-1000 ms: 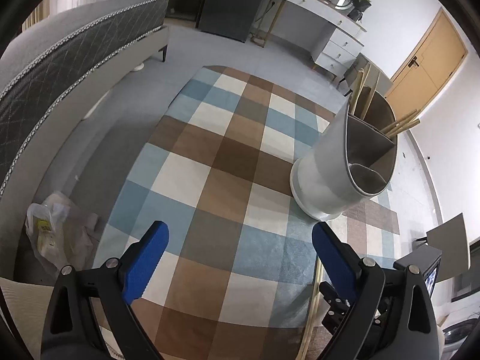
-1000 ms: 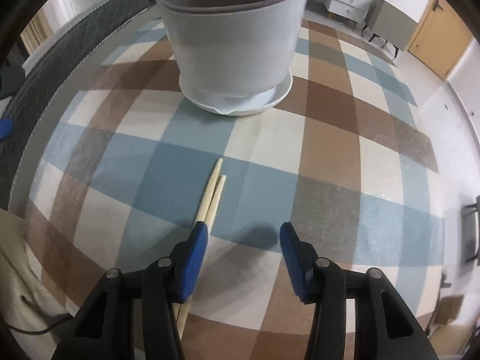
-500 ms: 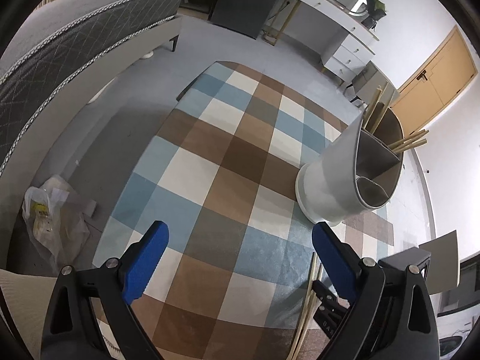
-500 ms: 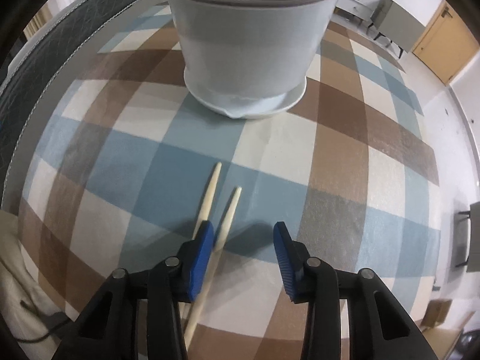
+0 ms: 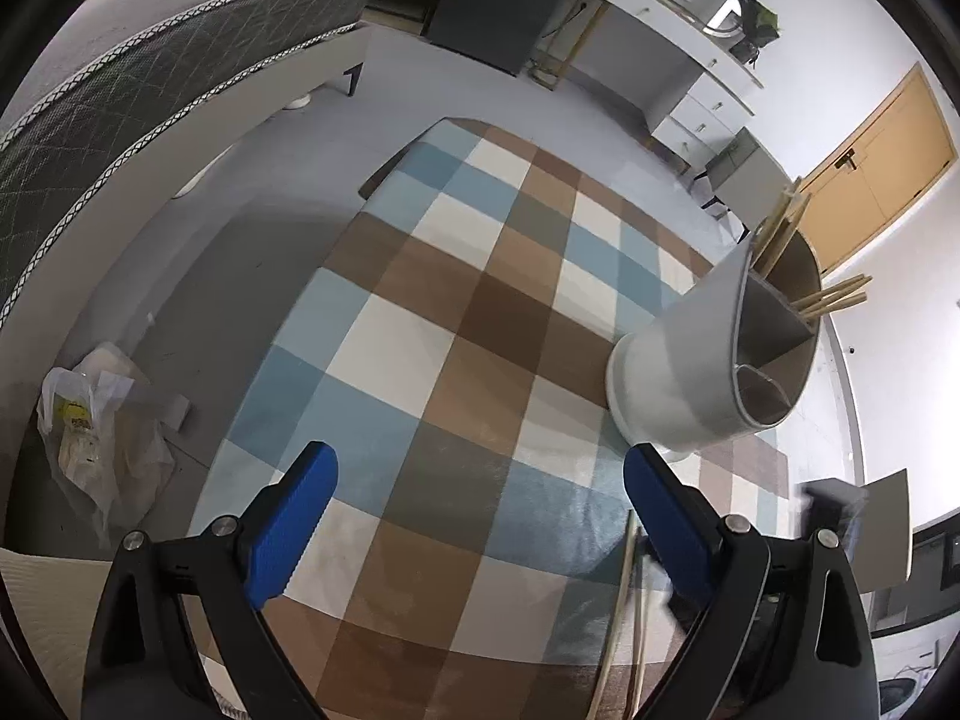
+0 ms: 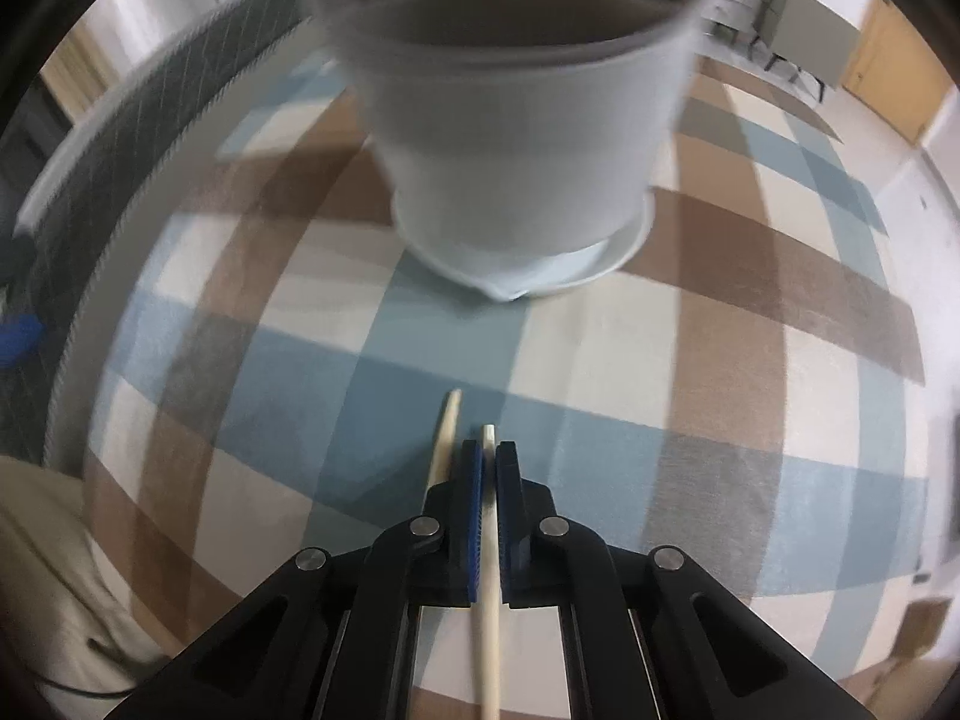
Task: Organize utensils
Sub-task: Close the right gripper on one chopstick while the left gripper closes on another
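A big checked cloth (image 5: 480,324) covering the table, blue, brown and cream squares, flat and smooth, good for laying sticks on. Behind it a grey bed (image 5: 150,90) and a yellow door (image 5: 882,168), well apart from the work.

On the cloth, a tall grey holder (image 6: 516,138) standing upright on its white dish (image 6: 606,258). Split inside into parts, so each kind of thing gets its own spot. Already holding some wooden sticks (image 5: 834,297) in the far part, leaning out over the rim.

Lower down, the left gripper (image 5: 480,516), blue pads spread wide with nothing between them. Hanging over the cloth near the holder, likely just waiting out of the way.

Then the right gripper (image 6: 489,480), pointing steeply down, pads pinched tight on one chopstick (image 6: 487,570). Gripped close to the thin tip, with the long end running back under the black frame. Probably held that way so the stick lines up with the fingers and can be tipped into the holder.

Smallest of all, a second chopstick (image 6: 444,438) lying on the cloth just beside the left pad, outside the pinch. Left for another trip, most likely.

Next, probably lifting the held chopstick up over the rim. Could swing or slip, being held so near one end.
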The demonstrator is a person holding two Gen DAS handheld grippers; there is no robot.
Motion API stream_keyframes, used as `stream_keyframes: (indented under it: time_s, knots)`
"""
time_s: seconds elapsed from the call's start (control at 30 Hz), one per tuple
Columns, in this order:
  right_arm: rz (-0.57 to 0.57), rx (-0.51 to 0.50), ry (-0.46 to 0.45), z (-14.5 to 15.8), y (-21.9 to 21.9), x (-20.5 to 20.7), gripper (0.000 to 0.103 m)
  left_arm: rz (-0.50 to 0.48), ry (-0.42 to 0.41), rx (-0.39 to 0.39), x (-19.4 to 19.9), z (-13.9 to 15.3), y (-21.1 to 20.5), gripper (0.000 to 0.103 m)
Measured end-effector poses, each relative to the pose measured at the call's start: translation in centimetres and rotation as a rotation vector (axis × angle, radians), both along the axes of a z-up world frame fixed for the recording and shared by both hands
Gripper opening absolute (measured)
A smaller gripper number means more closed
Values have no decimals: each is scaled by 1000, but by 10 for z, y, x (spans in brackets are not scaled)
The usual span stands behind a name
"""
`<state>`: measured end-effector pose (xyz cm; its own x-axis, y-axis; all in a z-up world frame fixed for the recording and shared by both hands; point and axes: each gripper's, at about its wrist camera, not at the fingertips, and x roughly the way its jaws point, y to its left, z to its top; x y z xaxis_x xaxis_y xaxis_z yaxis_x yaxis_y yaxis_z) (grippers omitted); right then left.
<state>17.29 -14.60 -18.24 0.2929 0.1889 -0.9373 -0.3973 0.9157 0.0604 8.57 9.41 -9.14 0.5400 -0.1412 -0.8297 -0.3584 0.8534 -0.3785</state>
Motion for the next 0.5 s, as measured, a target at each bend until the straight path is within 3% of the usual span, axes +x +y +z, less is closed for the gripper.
stream_keyframes:
  time_s: [0.27,0.5]
  knots:
    - [-120,324,-57,41,-69,-5,3,-122,26,8,2,-12,-28,93]
    - [-172,500,-107,61,-109,-12,3,-242,101,63,-1,-32,-63,93]
